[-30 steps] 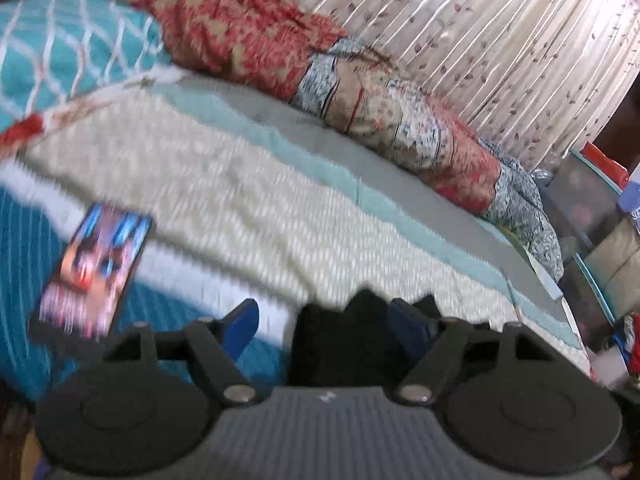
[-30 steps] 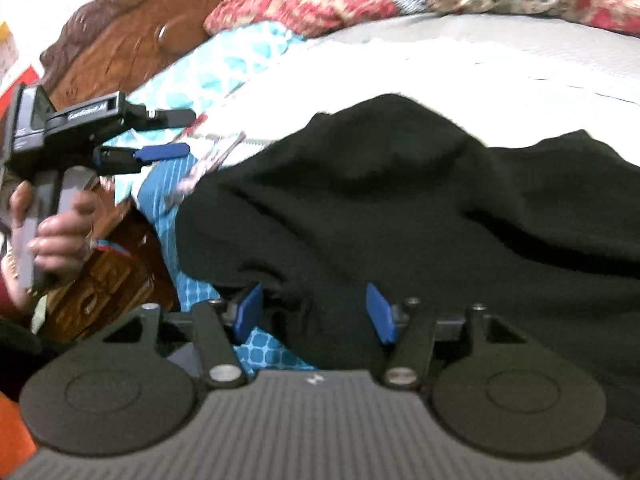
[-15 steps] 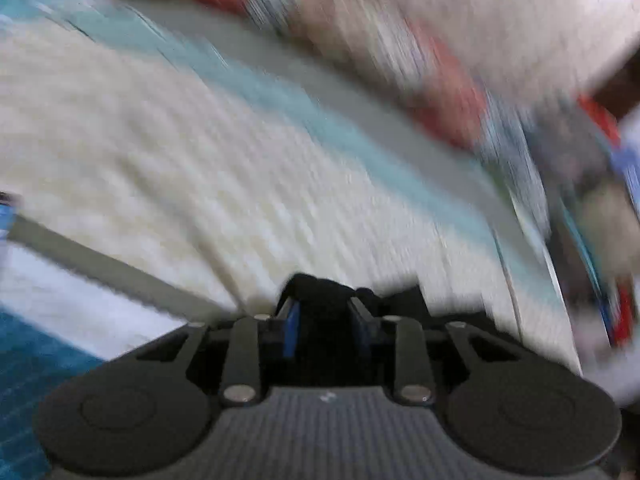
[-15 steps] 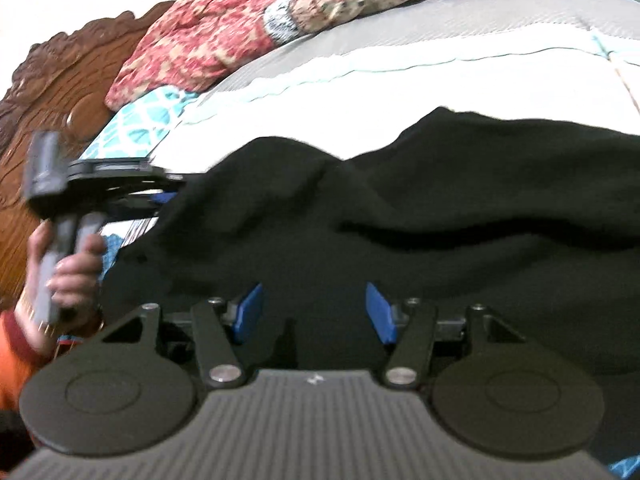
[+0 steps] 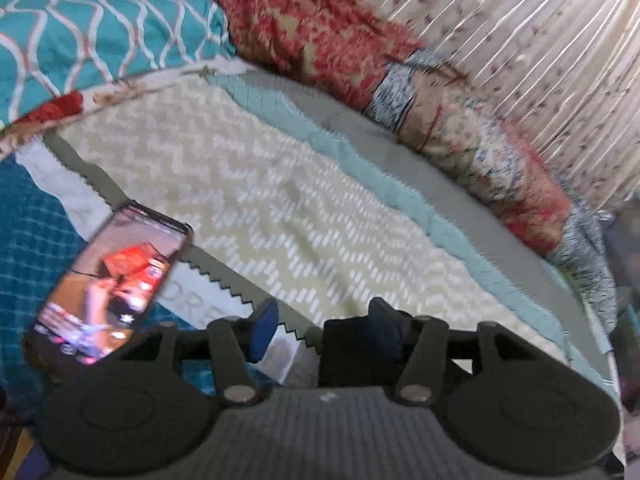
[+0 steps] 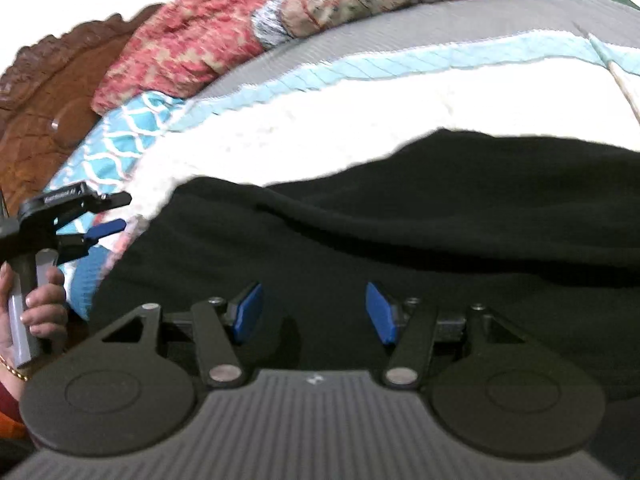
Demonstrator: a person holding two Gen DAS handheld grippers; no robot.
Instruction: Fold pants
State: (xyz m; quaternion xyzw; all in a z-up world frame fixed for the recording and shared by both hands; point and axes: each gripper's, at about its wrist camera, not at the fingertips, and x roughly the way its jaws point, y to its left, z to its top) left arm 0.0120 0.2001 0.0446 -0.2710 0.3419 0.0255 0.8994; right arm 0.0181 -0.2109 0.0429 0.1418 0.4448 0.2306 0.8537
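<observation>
One black pants [image 6: 400, 240], one phone [image 5: 108, 288]; left tongs [image 5: 324, 330] opening, right tongs [image 6: 314, 312] spread.

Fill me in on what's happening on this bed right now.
A person is folding black pants spread on a bed, working hand-held tongs in each hand. The right tongs hover over the dark cloth with the blue pads apart, not pinching it. The left tongs are opening, a bit of black fabric against one pad but not clamped. A lit phone lies on the bedspread to their left, and a patterned quilt is bunched along the far side.
</observation>
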